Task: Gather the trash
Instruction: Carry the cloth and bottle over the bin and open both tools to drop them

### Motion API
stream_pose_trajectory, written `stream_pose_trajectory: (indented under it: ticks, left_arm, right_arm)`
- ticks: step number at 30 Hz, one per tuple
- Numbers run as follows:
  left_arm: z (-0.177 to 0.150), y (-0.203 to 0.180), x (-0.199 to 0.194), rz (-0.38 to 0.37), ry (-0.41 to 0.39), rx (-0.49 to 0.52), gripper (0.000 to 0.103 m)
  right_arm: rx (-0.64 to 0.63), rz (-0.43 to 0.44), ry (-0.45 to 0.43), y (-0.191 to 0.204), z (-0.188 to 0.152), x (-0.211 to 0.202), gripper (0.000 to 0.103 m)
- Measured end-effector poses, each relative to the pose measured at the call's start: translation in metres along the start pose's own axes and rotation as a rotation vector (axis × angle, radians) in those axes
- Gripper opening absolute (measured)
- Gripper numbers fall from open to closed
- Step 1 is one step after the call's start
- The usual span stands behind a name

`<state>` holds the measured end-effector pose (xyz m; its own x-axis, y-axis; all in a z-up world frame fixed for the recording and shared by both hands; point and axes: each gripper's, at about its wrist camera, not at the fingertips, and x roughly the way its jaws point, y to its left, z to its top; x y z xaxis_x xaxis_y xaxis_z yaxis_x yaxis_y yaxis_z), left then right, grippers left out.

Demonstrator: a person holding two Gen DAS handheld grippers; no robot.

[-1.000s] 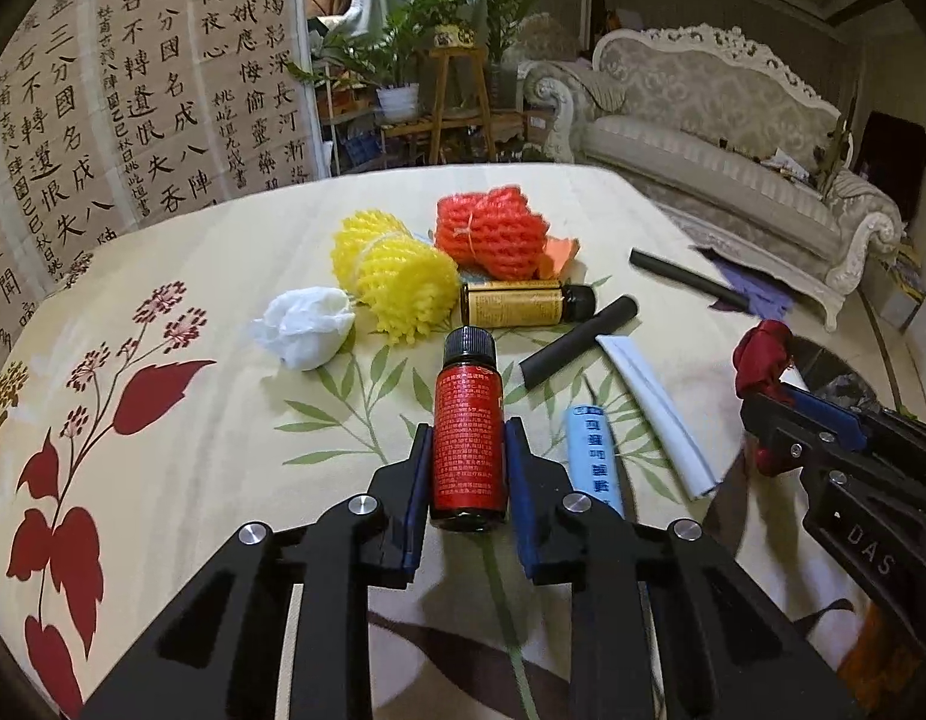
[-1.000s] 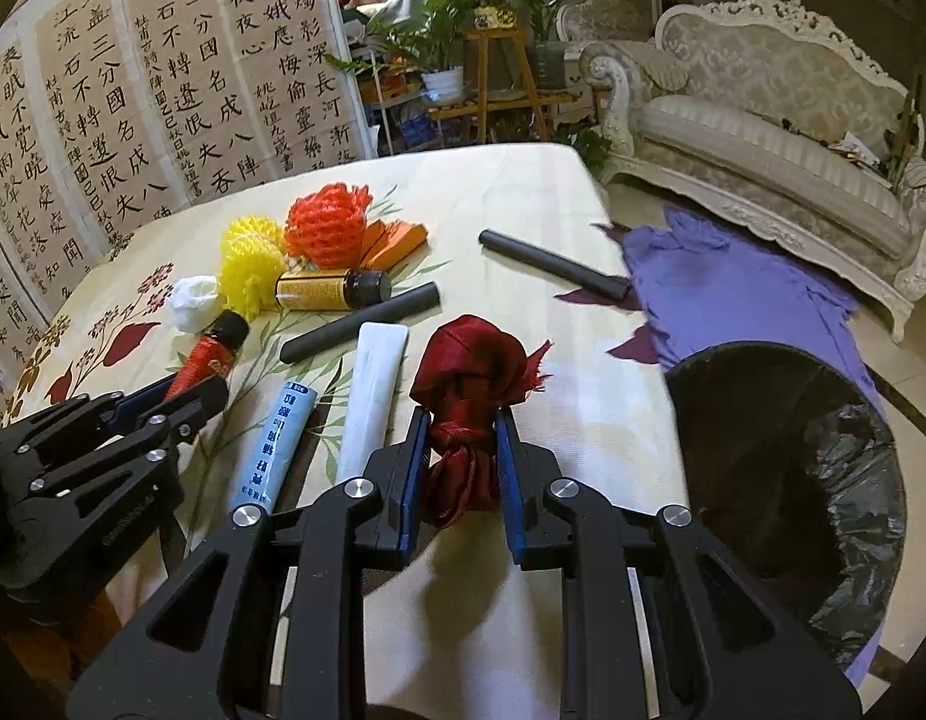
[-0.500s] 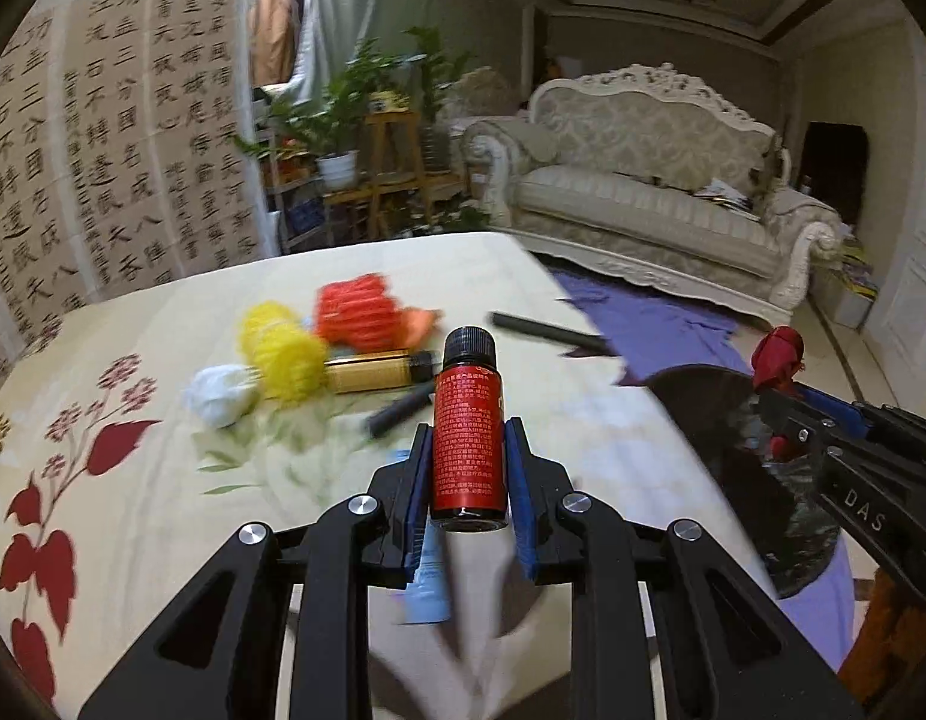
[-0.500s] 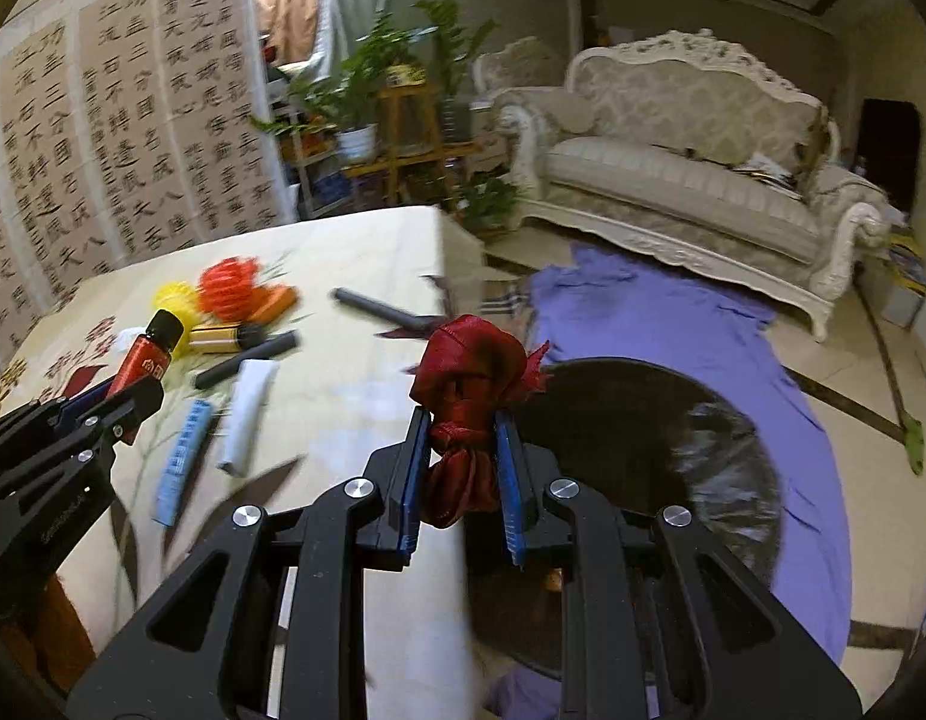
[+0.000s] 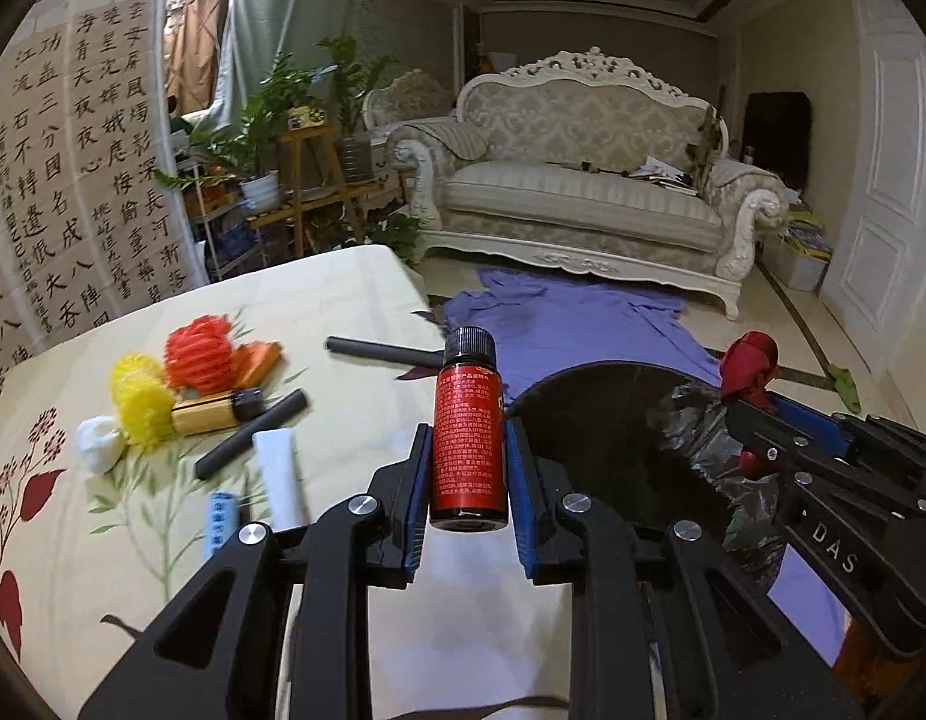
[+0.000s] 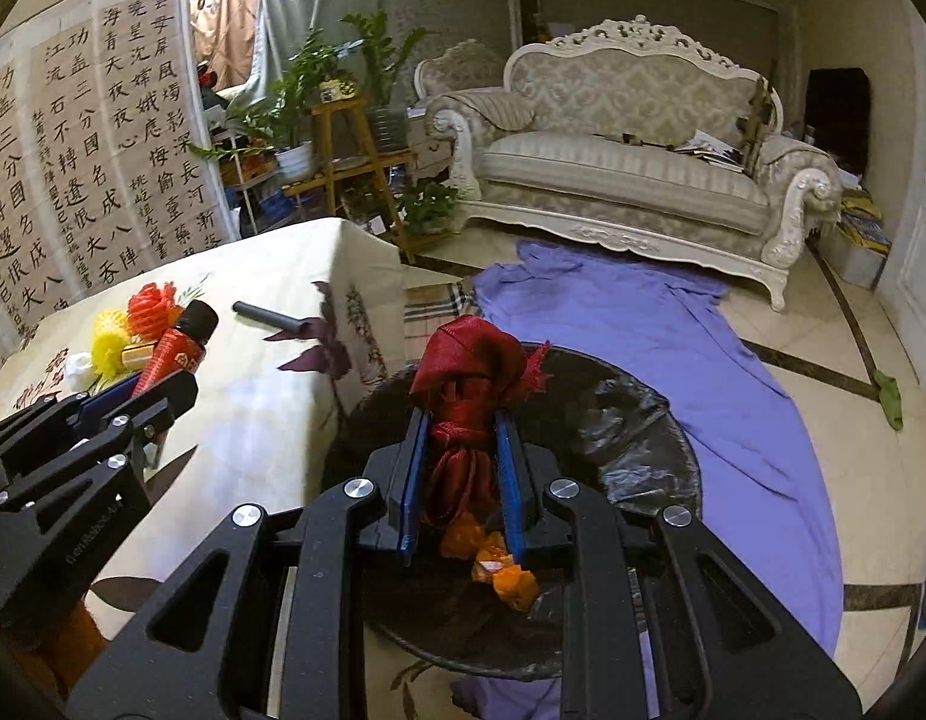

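Note:
My left gripper (image 5: 468,468) is shut on a small red bottle (image 5: 468,432) with a black cap, held upright over the table's right edge beside the bin. My right gripper (image 6: 460,450) is shut on a knotted dark red ribbon (image 6: 469,372) and holds it above the black-lined trash bin (image 6: 631,420), which holds orange scraps (image 6: 499,564). The bin also shows in the left wrist view (image 5: 613,438), with the right gripper (image 5: 757,396) over its far side. The left gripper and bottle (image 6: 175,348) show at the left of the right wrist view.
On the table (image 5: 343,300) lie red (image 5: 199,354) and yellow (image 5: 139,396) foam nets, a white wad (image 5: 100,450), an amber bottle (image 5: 217,411), two black tubes (image 5: 253,435), a white tube (image 5: 277,480) and a blue tube (image 5: 222,522). A purple cloth (image 6: 673,330) covers the floor before a sofa (image 6: 631,168).
Both grippers have swung right, away from the table's middle. The right gripper now holds the ribbon over the bin; the left carries the red bottle to the table edge.

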<state>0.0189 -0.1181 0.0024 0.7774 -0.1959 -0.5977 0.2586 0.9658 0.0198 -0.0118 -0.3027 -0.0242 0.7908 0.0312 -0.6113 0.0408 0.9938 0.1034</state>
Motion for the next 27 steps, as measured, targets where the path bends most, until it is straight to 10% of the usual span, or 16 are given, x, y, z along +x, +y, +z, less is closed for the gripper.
stream_pose_trajectory:
  ticks: [17, 27]
  left_arm:
    - [0.007, -0.030, 0.030, 0.011, 0.030, 0.050, 0.025]
    - [0.005, -0.031, 0.032, 0.033, 0.031, 0.039, 0.054]
  right_arm:
    - [0.035, -0.004, 0.005, -0.025, -0.003, 0.016, 0.023]
    - [0.071, -0.033, -0.002, -0.038, -0.004, 0.015, 0.040]
